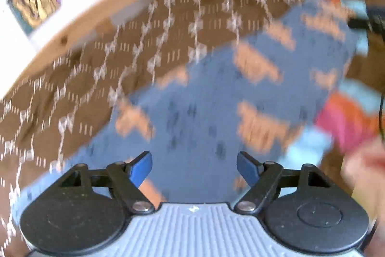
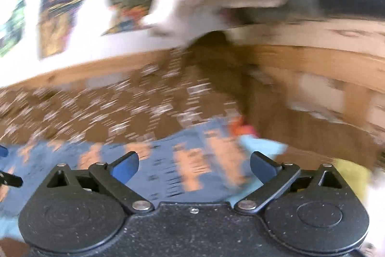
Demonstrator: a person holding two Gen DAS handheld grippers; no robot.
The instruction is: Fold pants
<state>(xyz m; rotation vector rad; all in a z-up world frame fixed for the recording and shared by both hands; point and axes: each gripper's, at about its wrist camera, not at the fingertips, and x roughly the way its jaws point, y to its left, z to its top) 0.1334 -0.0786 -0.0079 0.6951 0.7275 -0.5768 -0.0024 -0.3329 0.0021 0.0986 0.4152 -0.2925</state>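
Both grippers, left gripper [image 1: 194, 166] and right gripper [image 2: 194, 166], gape wide and empty over the blue pants [image 1: 204, 112]; next fold probably needs matched edge grips.

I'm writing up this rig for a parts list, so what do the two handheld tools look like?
Both share one build: two blue fingers on black linkage arms with silver pivot pins, hinged to round black discs. The left tool has a light grey ribbed body between its discs; the right tool has a black, speckled body there. Nothing worn by the person can be made out; motion blur hides finer markings.
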